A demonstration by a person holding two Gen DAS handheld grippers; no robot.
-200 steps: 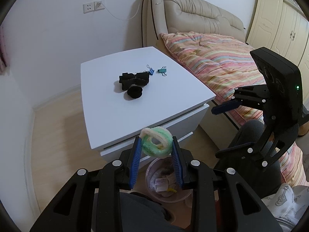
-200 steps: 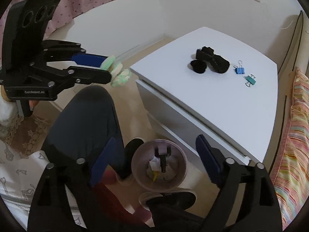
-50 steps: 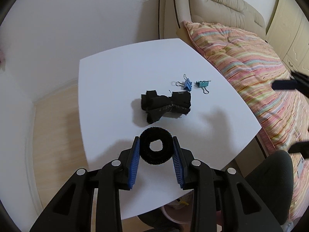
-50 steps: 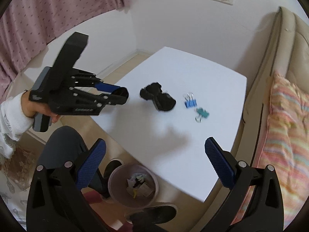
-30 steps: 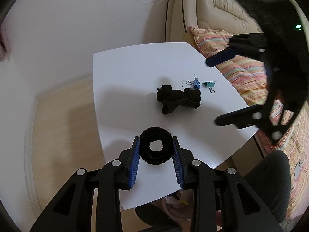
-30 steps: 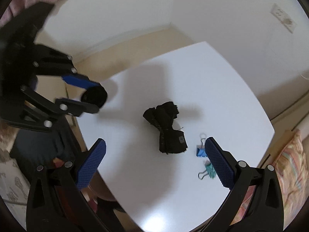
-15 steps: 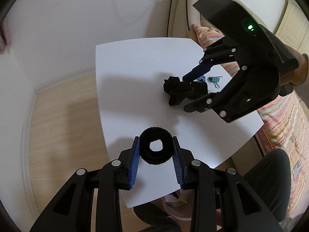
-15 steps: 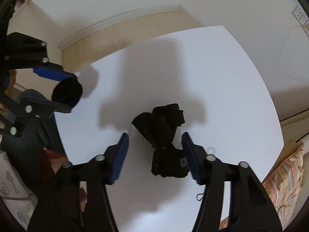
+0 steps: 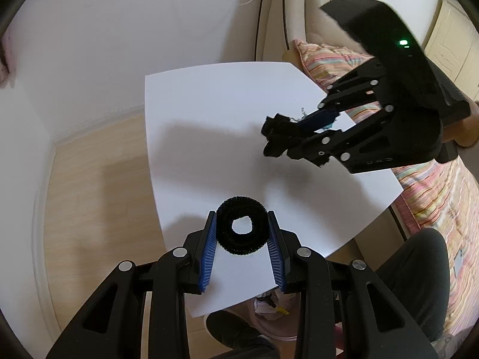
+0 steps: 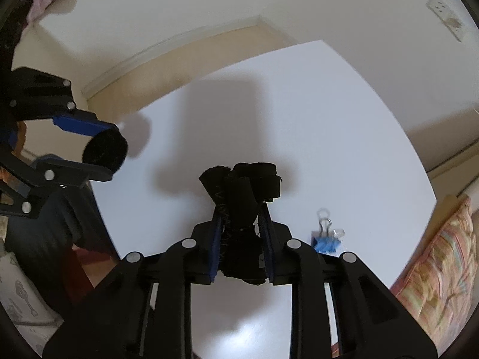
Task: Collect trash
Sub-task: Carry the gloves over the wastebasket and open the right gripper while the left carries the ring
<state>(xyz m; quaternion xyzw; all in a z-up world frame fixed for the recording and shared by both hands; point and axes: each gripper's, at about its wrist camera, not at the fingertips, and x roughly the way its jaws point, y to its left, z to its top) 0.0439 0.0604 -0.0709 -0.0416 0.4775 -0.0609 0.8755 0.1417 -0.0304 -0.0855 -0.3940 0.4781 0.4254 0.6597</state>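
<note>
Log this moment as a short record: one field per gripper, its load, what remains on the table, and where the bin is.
left gripper: shut on black fuzzy ring, held above the near table edge
right gripper: jaws just closing, pads now pressing black cloth bundle
white table: blue binder clip lies beside the bundle; a second clip is mostly hidden
trash bin: on the floor below the table's near edge, partly visible, paper scraps inside

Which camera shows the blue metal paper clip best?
The right wrist view. There the blue metal binder clip lies in plain sight on the white table, beside the right gripper. In the left wrist view that gripper hides it; only a wire loop peeks out.
</note>
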